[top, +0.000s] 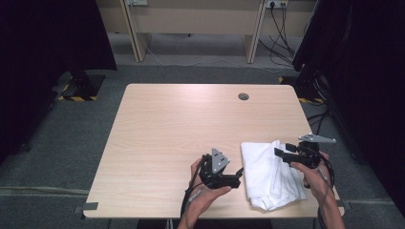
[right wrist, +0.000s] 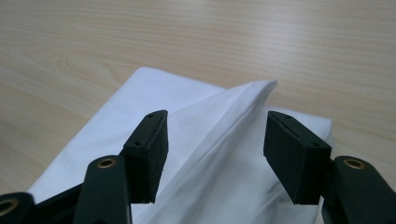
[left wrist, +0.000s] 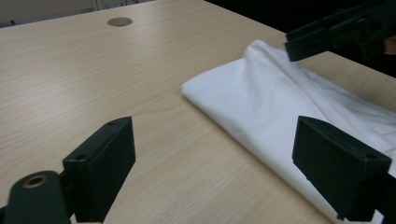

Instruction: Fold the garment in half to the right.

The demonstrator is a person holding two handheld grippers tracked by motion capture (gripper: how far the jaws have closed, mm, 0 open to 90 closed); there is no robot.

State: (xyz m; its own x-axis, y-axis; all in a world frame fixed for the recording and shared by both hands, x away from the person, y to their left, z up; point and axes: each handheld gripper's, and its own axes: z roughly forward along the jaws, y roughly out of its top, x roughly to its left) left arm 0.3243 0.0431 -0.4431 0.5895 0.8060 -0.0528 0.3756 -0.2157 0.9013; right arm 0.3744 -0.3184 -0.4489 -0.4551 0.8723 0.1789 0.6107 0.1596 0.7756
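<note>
A folded white cloth lies on the near right part of the wooden table. My left gripper sits just left of the cloth, pointing at its edge. In the left gripper view its jaws stand wide open, with bare table between them and the cloth lying past the right jaw. My right gripper hovers over the cloth's far right side. Seen from the right gripper view, it is open and straddles a raised fold of the cloth without pressing it. The right gripper also appears in the left gripper view.
A round cable hole is set in the table's far side. The cloth's near corner reaches the table's front edge. Beyond the table are desk legs and loose cables on grey carpet, with dark curtains at both sides.
</note>
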